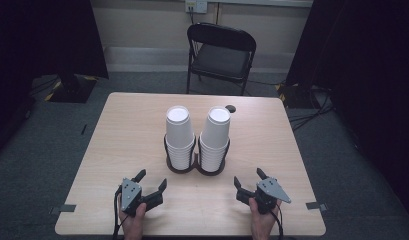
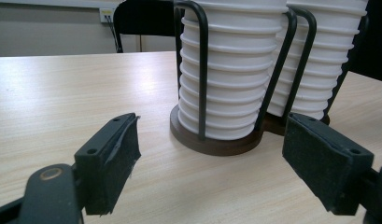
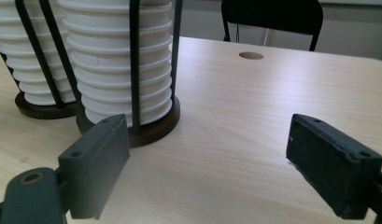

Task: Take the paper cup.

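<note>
Right now my left gripper [image 1: 153,182] sits at the lower left of the high view, jaws wide apart with nothing between them. Next, in the middle of the table [image 1: 127,130], two stacks of white cups stand upside down in a dark holder [image 1: 196,169]. The left stack [image 1: 179,135] and the right stack [image 1: 215,137] almost touch. I think the cups are light and thin and would crush easily, so I would pinch the top cup softly by its sides. My right gripper [image 1: 249,178], at the lower right, is open and empty too.
</note>
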The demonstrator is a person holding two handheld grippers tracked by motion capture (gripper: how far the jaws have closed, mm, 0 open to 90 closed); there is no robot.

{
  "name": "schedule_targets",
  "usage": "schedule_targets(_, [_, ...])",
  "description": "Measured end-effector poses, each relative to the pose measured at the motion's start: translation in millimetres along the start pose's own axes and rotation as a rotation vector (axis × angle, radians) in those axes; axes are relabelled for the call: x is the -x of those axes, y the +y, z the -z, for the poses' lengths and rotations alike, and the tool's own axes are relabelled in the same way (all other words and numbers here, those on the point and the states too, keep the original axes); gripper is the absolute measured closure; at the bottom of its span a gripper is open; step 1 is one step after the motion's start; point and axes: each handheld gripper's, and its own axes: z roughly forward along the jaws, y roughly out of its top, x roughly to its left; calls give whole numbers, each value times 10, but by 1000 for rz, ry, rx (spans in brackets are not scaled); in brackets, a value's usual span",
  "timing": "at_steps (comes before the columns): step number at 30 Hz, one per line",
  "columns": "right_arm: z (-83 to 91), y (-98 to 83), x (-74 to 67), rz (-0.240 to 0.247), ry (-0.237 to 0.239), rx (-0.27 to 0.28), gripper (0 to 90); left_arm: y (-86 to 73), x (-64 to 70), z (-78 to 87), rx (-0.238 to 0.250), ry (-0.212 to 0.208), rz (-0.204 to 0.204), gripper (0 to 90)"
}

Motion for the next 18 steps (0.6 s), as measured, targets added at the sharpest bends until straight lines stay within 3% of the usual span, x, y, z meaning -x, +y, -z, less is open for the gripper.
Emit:
schedule_targets(2, [1,0,16,-13,16,0,128,1,-3,-1,-3,-4,0,184])
schedule_targets(3, [9,-4,53,-44,37,8,131,1,-5,-2,-3,-6,1,183])
schedule_targets(13, [35,-14,16,-27,-21,37,162,-6,-9,15,15,-11,0,158])
schedule_targets(18, [-4,0,-12,-13,5,23,183,-4,2,9,12,-15,-2,158])
